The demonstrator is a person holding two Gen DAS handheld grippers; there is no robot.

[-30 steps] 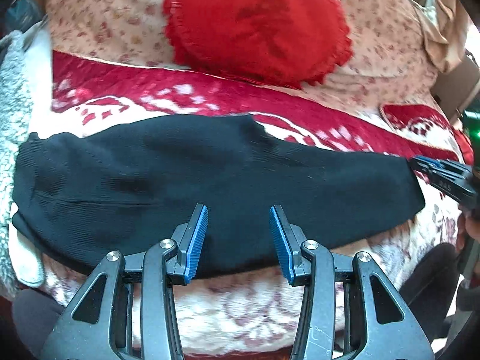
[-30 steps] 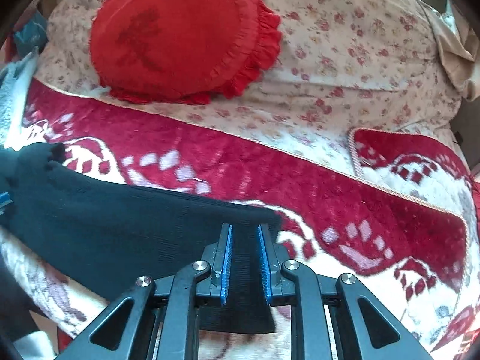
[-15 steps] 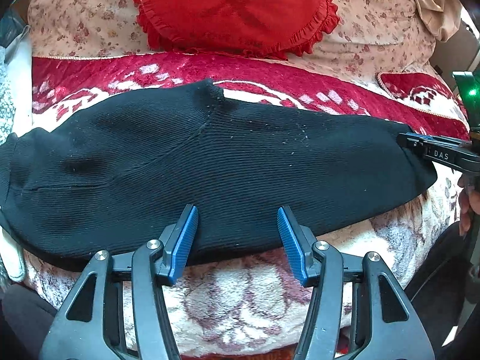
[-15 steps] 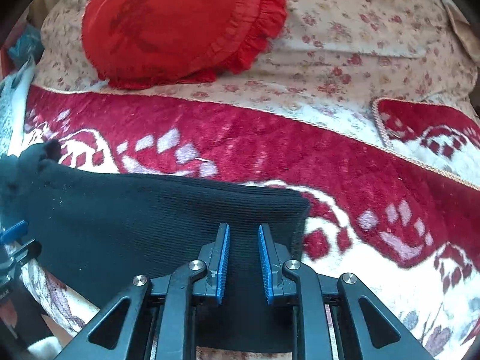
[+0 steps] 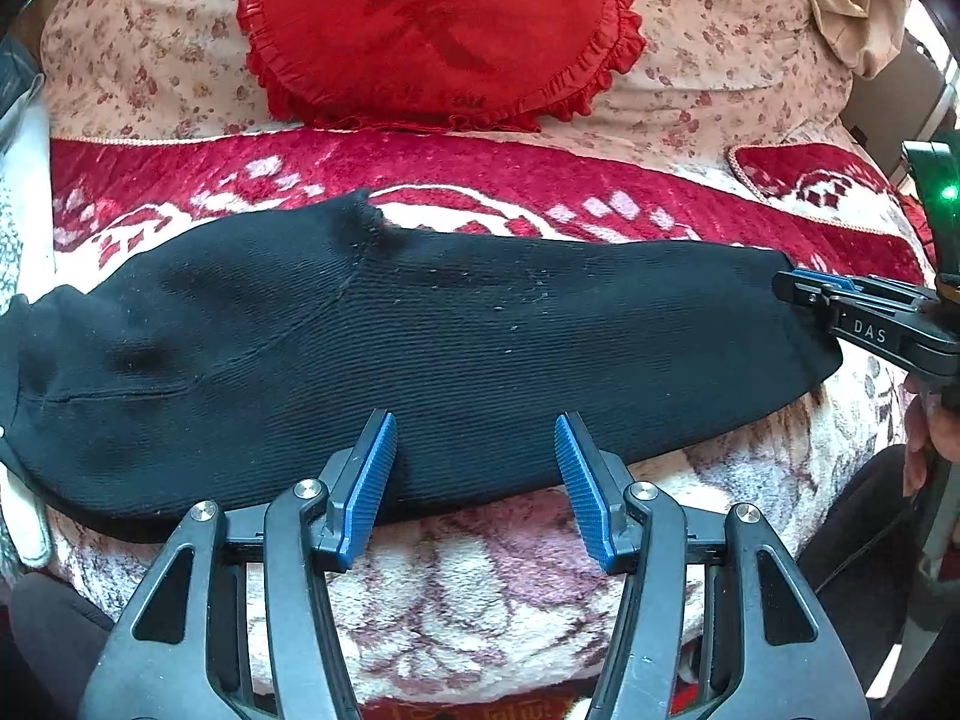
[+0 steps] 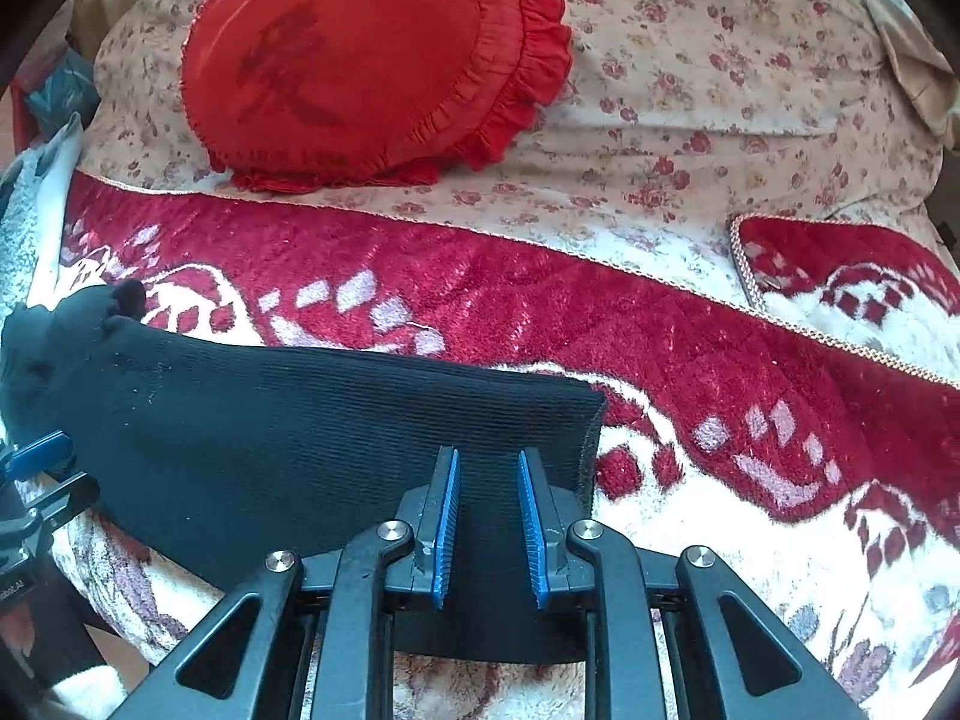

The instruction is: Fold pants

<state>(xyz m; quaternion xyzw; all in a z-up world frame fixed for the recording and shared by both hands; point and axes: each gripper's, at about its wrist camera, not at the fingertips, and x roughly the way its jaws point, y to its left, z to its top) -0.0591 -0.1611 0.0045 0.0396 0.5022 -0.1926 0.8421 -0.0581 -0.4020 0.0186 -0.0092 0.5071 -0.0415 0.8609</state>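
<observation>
Black ribbed knit pants [image 5: 384,348] lie folded lengthwise across a red and white blanket, waist at the left, leg ends at the right. My left gripper [image 5: 474,450] is open, its blue pads over the pants' near edge at mid length. My right gripper [image 6: 487,474] sits over the leg ends [image 6: 336,432] with its jaws narrowly parted and cloth showing between them; it also shows in the left wrist view [image 5: 822,291] at the pants' right end. I cannot tell whether it grips the cloth.
A round red frilled cushion [image 5: 438,30] lies on floral bedding [image 5: 720,60] behind the pants. The blanket [image 6: 540,312] covers the bed. A grey fleecy cloth [image 5: 9,228] is at the left edge. A second red patterned cushion [image 6: 852,276] is at right.
The left gripper has moved closer to the pants and opened wider. The right gripper has stayed on the leg ends, and the pants now lie stretched flatter.
</observation>
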